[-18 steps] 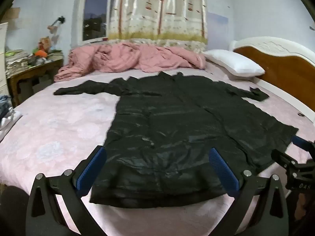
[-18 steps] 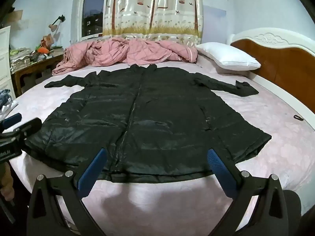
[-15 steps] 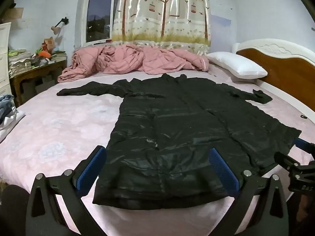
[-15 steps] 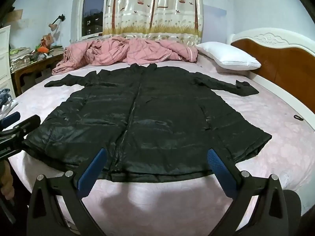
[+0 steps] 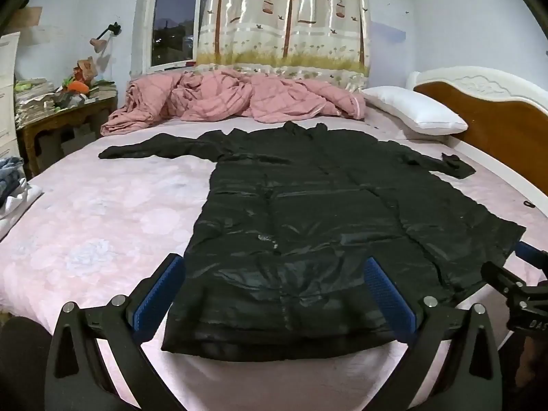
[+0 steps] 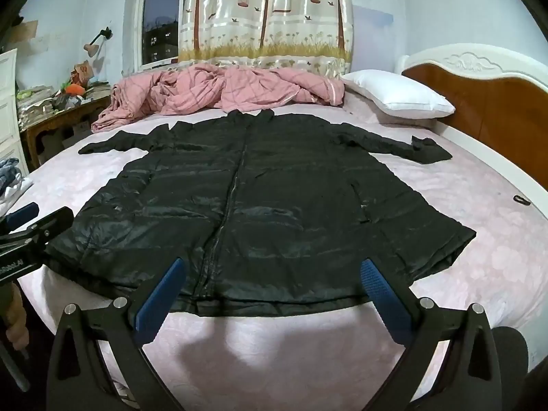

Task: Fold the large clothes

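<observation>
You are holding the left gripper (image 5: 274, 291) and the right gripper (image 6: 272, 287) with fingers wide apart, gripping nothing. The long shiny black padded coat (image 6: 246, 205) is lying flat on the pink floral bed (image 5: 102, 219), its near hem partly hiding behind your blue finger pads (image 5: 385, 291).

A bedroom in a home. A big bed (image 5: 102, 226) with a pink sheet, a white pillow (image 5: 416, 111), a crumpled pink blanket (image 5: 239, 101) and a wooden headboard (image 5: 493, 120). A window (image 5: 174, 37) dark with night, a tree-and-birdcage curtain (image 5: 291, 24), a messy side table (image 5: 65, 116).
</observation>
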The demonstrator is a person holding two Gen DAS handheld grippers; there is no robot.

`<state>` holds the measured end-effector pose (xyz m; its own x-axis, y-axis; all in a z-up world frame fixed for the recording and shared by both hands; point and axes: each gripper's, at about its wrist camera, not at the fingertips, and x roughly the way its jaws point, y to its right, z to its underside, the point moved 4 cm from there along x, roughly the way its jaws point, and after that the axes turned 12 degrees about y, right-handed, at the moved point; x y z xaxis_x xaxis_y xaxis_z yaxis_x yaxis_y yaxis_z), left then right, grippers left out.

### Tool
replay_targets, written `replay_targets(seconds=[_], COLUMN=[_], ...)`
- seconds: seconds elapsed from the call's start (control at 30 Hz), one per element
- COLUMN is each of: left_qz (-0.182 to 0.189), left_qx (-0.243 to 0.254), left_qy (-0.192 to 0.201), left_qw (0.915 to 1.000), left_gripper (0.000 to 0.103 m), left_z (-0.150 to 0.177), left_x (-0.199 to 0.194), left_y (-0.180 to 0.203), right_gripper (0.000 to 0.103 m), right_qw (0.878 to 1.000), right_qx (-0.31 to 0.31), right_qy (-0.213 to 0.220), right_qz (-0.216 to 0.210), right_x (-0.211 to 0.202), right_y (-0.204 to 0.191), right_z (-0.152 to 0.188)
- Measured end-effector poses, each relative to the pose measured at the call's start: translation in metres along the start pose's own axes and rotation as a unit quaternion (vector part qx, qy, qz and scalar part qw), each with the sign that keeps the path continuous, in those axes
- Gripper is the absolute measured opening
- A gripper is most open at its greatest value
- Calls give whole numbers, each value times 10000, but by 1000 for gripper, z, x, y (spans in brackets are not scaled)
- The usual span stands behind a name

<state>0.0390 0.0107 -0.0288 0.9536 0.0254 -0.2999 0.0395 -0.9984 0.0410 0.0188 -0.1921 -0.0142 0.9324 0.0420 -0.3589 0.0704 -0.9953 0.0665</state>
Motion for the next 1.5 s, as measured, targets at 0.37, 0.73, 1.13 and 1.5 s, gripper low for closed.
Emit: replay_targets(seconds=[0.37, 0.73, 1.13, 1.5], left_qz=[-23, 66, 89, 63], left_qx=[-23, -106, -95, -60], left_qy=[27, -105, -168, -185], left_qw=[10000, 9999, 9998, 9998], left_gripper=[103, 103, 103, 103], left_z=[1, 7, 8, 8], left_x=[2, 4, 5, 5], left_y=[-4, -7, -6, -7], right_gripper=[103, 103, 103, 103], right_qw=[10000, 10000, 10000, 10000], right_qx=[44, 56, 43, 24], right_qy=[10, 8, -9, -17], right_qz=[-9, -60, -75, -47], right_x=[0, -3, -2, -2], right_y=[0, -2, -3, -5], right_z=[1, -1, -1, 0])
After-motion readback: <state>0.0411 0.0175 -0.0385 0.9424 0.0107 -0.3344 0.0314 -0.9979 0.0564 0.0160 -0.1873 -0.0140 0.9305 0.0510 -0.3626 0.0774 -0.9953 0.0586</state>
